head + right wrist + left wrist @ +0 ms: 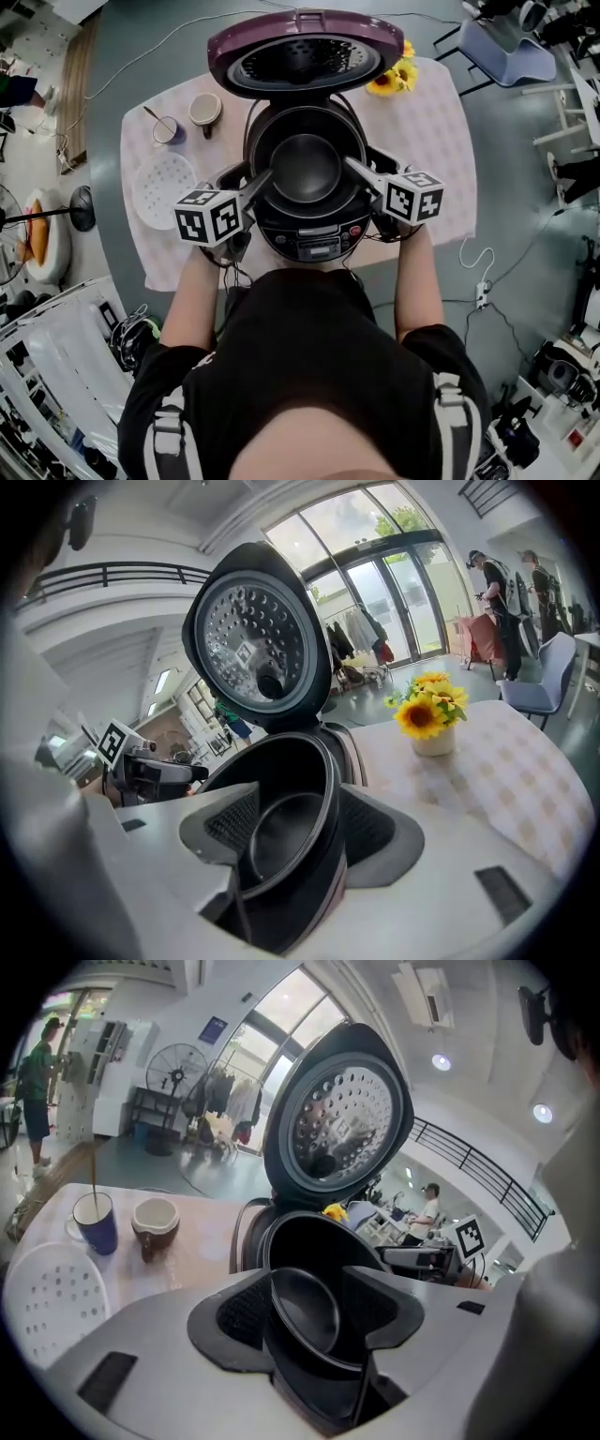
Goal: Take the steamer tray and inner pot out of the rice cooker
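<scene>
The rice cooker stands open on the table, its purple lid tipped back. The dark inner pot sits inside it. My left gripper straddles the pot's left rim, and my right gripper straddles its right rim. In the left gripper view the pot's wall runs between the pads, which hold it. The right gripper view shows the same: the rim is clamped between the pads. The white perforated steamer tray lies on the table, left of the cooker.
A blue cup with a spoon and a brown mug stand behind the tray. A pot of yellow flowers sits at the back right of the checked tablecloth. Cables lie on the floor around the table.
</scene>
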